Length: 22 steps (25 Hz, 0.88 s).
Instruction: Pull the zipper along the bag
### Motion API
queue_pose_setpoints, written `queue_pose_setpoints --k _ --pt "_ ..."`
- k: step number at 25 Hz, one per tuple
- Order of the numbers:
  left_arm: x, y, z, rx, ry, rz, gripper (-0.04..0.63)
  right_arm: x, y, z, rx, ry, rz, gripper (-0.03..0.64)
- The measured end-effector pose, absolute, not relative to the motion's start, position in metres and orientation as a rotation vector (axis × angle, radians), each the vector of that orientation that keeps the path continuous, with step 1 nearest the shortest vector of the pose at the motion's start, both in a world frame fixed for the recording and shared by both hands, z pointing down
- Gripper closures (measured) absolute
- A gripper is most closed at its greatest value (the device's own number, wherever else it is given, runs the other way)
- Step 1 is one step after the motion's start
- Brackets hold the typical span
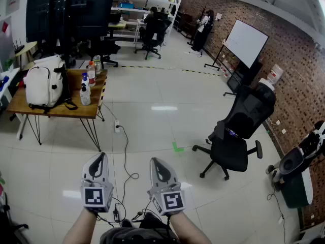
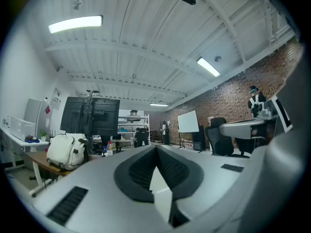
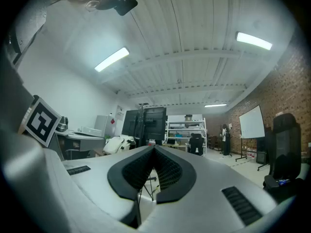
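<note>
A tiled workshop floor [image 1: 162, 126] stretches ahead of you. Across it, the white bag [image 1: 44, 88] sits on the wooden worktop [image 1: 61, 111], its zipper too small to make out. Only the head view shows the cable [image 1: 124, 156] trailing over the tiles. Your left claw [image 1: 100, 156] and right claw [image 1: 155, 161] are both closed on nothing, well apart from the bag.

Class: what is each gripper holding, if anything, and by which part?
Nothing. The left gripper and right gripper are both shut and empty; the bag stands on the table.
</note>
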<state>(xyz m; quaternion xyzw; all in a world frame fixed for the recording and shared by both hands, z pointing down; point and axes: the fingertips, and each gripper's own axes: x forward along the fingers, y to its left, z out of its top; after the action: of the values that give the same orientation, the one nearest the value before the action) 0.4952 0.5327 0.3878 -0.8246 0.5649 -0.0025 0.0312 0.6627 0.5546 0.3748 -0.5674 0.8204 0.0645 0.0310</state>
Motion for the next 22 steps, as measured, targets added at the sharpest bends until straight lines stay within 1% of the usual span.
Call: queue_pose_setpoints --k 6,12,16,22 --pt "0.493 0.528 0.391 -2.529 1.746 -0.038 0.561 0.681 0.546 0.375 -1.785 2.459 0.154 0.604" --pt "0.492 0.498 0.4 -2.492 1.804 -0.049 0.561 0.693 0.509 0.392 -1.769 2.437 0.082 0.604" --pt "0.497 0.468 0.403 -2.473 1.864 -0.053 0.561 0.702 0.474 0.398 -1.735 2.462 0.066 0.604" --pt "0.524 0.393 0.409 -2.476 1.87 -0.096 0.561 0.742 0.398 0.401 -1.763 2.429 0.04 0.604"
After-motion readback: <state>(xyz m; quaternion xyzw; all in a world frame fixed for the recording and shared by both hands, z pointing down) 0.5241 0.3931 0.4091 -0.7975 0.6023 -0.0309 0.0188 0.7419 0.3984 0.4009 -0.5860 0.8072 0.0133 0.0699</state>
